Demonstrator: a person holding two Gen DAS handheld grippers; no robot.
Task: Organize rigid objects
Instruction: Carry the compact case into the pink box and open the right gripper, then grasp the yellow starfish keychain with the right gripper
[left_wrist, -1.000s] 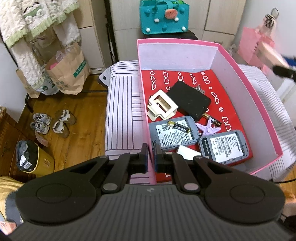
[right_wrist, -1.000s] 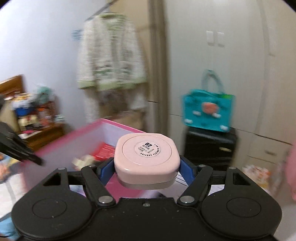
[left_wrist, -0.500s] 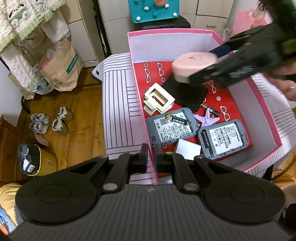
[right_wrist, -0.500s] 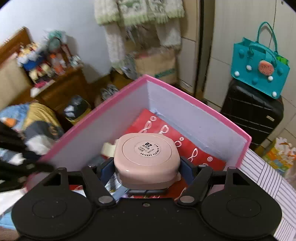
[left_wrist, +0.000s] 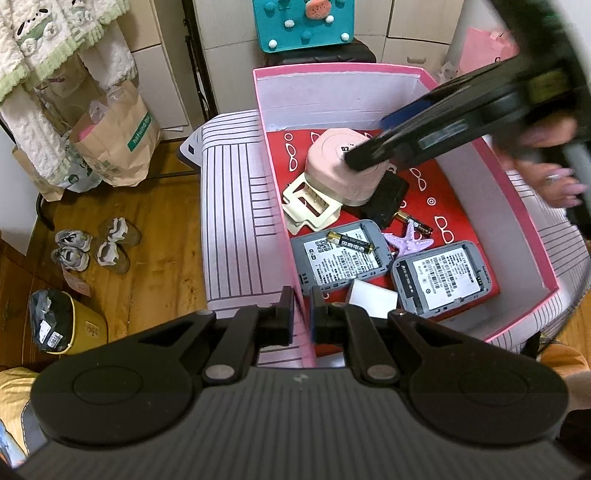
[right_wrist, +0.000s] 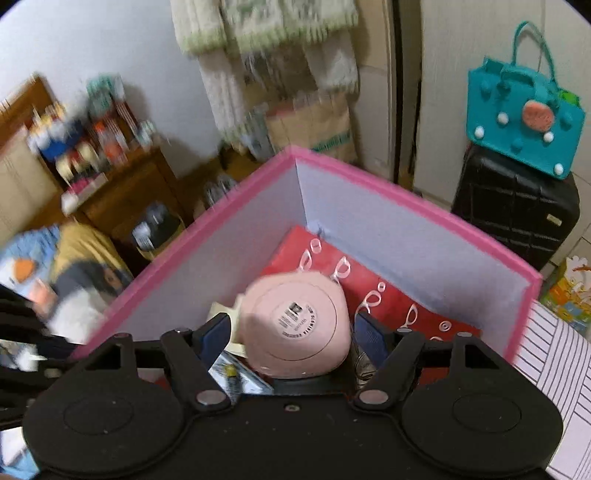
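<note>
A pink box (left_wrist: 332, 92) with a red floor holds a cream clip (left_wrist: 310, 210), a black pouch (left_wrist: 388, 199), two grey devices (left_wrist: 343, 258), batteries (left_wrist: 349, 242), a purple starfish (left_wrist: 408, 242) and a white card (left_wrist: 371, 295). My left gripper (left_wrist: 301, 306) is shut on the box's near left wall. My right gripper (right_wrist: 291, 328) reaches into the box (right_wrist: 369, 229) from the right. The pink rounded case (right_wrist: 299, 325) lies tilted between its blue pads (right_wrist: 216, 332), with a slim gap on each side. In the left wrist view the case (left_wrist: 340, 173) rests on the clip and the pouch.
The box stands on a striped cloth surface (left_wrist: 236, 221). A person's hand (left_wrist: 554, 177) holds the right gripper (left_wrist: 369, 142). Beyond are a teal bag (right_wrist: 524, 110) on a black suitcase (right_wrist: 513, 206), a paper bag (left_wrist: 118, 140), shoes (left_wrist: 92, 247) and a yellow bin (left_wrist: 66, 325) on the wood floor.
The right gripper swung in over the box and sank with the pink case. The case now lies tilted on the items and looks loose between the pads. The left gripper kept still.
</note>
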